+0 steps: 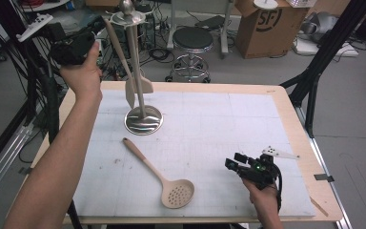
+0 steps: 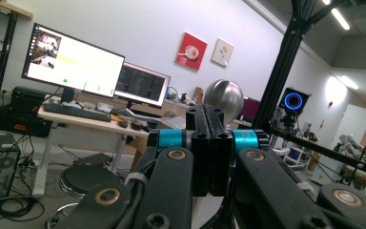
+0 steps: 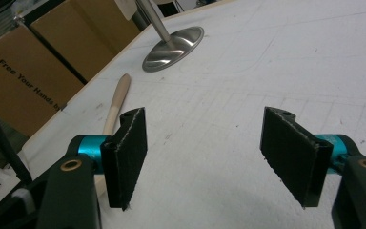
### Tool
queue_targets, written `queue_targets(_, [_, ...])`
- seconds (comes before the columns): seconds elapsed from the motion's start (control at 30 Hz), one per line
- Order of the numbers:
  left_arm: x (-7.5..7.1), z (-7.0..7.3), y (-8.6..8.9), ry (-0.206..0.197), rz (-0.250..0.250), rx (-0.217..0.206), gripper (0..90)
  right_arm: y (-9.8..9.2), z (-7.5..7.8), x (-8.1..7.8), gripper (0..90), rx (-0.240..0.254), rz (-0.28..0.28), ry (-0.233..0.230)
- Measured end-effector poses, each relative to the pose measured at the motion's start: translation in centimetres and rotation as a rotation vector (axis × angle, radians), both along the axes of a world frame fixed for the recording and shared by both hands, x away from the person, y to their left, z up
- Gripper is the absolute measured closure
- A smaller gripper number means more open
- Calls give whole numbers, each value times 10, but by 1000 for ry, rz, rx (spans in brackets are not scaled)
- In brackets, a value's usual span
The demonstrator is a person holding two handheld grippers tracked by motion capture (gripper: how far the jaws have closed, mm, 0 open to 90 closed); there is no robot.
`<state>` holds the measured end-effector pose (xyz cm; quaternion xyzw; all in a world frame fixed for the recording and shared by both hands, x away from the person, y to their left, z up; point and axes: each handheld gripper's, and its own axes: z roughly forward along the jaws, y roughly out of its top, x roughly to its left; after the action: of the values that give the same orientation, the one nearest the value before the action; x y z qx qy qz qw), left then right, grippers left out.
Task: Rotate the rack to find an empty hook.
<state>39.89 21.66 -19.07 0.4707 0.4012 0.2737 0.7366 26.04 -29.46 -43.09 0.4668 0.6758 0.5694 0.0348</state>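
A metal utensil stand [image 1: 136,62] rises from a round base [image 1: 144,119] at the back left of the white mat, topped by a steel ball [image 1: 127,5]. Two beige utensils [image 1: 130,92] hang from its ring. A beige slotted spoon [image 1: 176,192] lies flat on the mat in front, handle toward the stand. My left gripper [image 1: 93,40] is raised beside the stand's top; its jaws are pressed together with nothing between them [image 2: 211,138], and the ball [image 2: 224,98] is just behind them. My right gripper [image 1: 236,162] rests low at the mat's front right, open [image 3: 209,157], empty, facing the spoon handle [image 3: 116,100] and base [image 3: 174,47].
Wood table edge [image 1: 286,102] frames the mat. A black frame post [image 1: 314,81] stands at the right rear corner. Beyond the table are a stool [image 1: 192,40], a cardboard box [image 1: 267,24] and floor cables. Monitors on a desk [image 2: 74,62] are seen in the left gripper view.
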Motion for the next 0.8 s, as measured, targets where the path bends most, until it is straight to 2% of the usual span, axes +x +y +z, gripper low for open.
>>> queue_targets(0.2, [6, -3, 4, 10, 3, -33, 898, 0, 0, -1, 327, 5, -5, 2])
queue_targets(0.27, [6, -3, 6, 15, 0, -22, 897, 0, 0, 0, 328, 4, -4, 0])
queue_targets(0.33, [3, -4, 8, 11, -5, 13, 897, 0, 0, 0, 328, 7, -4, 4])
queue_targets(0.4, [-1, -9, 9, 7, -32, -3, 895, 1, -1, 0, 328, 2, 0, 5])
queue_targets(0.47, [-5, -15, 11, 1, -68, -32, 809, 2, -2, 0, 328, -4, 1, 4])
queue_targets(0.5, [-8, -19, 12, 0, -69, -40, 754, 3, -1, 0, 327, -2, 3, 10])
queue_targets(0.6, [-15, -32, 18, 13, -79, -47, 701, 4, -1, -2, 327, -3, 3, 12])
queue_targets(0.67, [-20, -41, 22, 14, -89, -56, 625, 4, -1, -2, 327, -5, 4, 17])
queue_targets(0.8, [-27, -55, 26, 24, -128, -32, 476, 5, -3, 0, 326, -16, 1, 14])
